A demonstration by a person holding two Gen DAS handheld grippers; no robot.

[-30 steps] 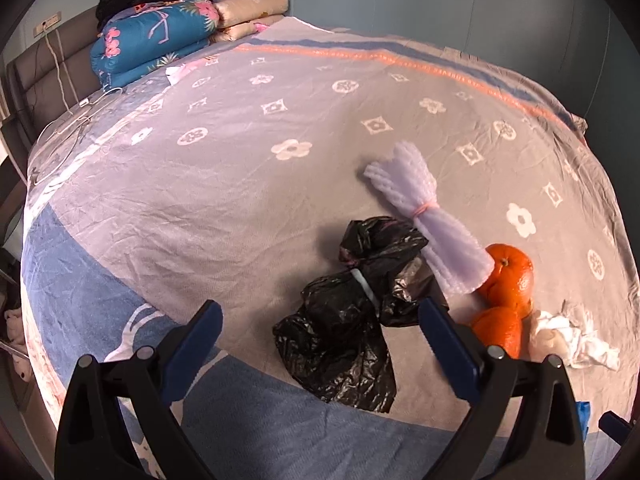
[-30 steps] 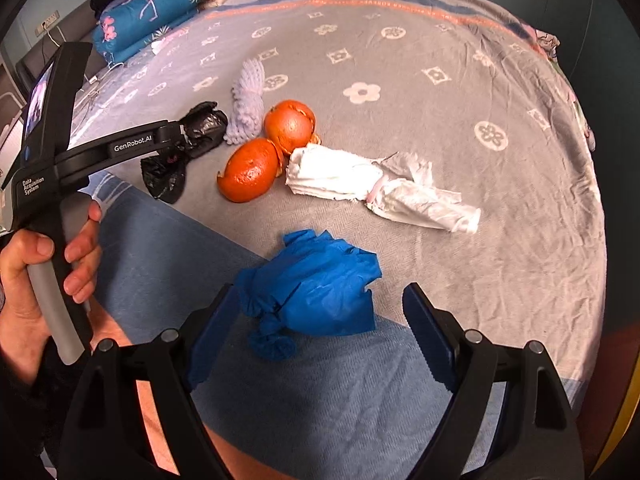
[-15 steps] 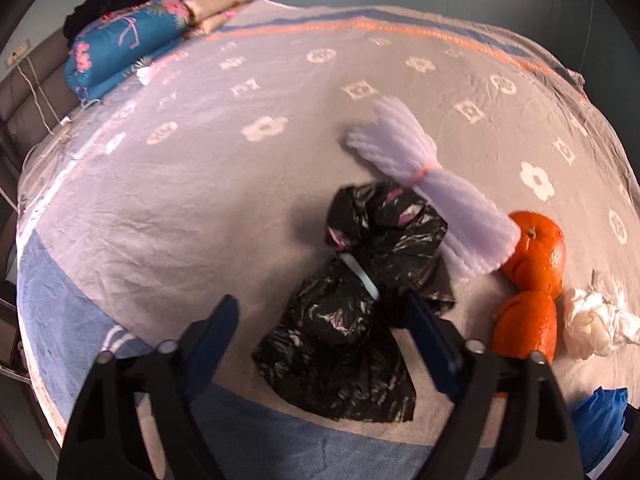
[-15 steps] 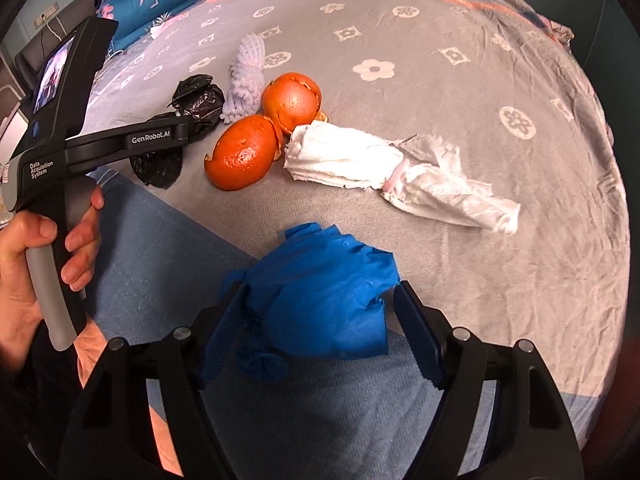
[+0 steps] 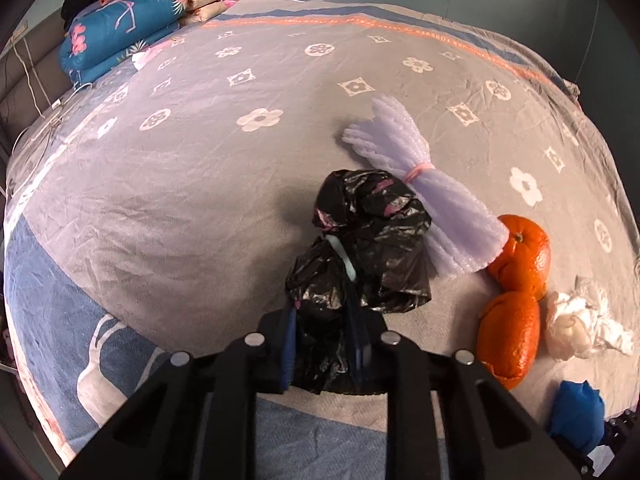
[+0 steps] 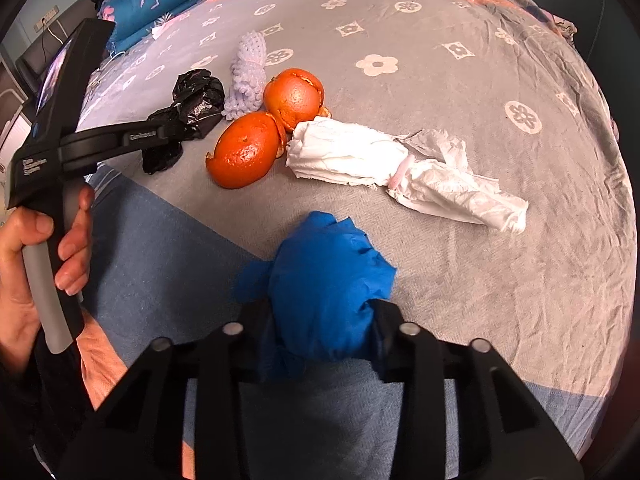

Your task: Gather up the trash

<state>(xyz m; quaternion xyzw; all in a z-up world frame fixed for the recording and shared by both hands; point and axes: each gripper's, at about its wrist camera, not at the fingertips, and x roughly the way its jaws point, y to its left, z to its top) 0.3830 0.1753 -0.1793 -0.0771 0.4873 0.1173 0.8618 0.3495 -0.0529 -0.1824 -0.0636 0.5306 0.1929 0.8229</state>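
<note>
A crumpled black plastic bag (image 5: 372, 224) lies on the bed, and my left gripper (image 5: 324, 320) is shut on its near end. Beside it lie a lilac foam net (image 5: 424, 184), two orange peel halves (image 5: 520, 256) and a white tissue bundle (image 5: 580, 328). In the right wrist view my right gripper (image 6: 322, 320) is closing, with a bunched blue glove (image 6: 328, 272) squeezed between its pads. The tissue bundle (image 6: 400, 164) and the orange peels (image 6: 248, 152) sit just beyond it.
All the trash rests on a grey flowered bedsheet (image 5: 200, 160) with a blue panel at the near edge. Folded blankets and pillows (image 5: 120, 36) are stacked at the far left by the headboard. A hand (image 6: 24, 248) holds the left gripper's handle at the left.
Both grippers went from wide open to closed: the left onto the black bag, the right onto the blue glove. The right one also sank slightly toward the glove.
</note>
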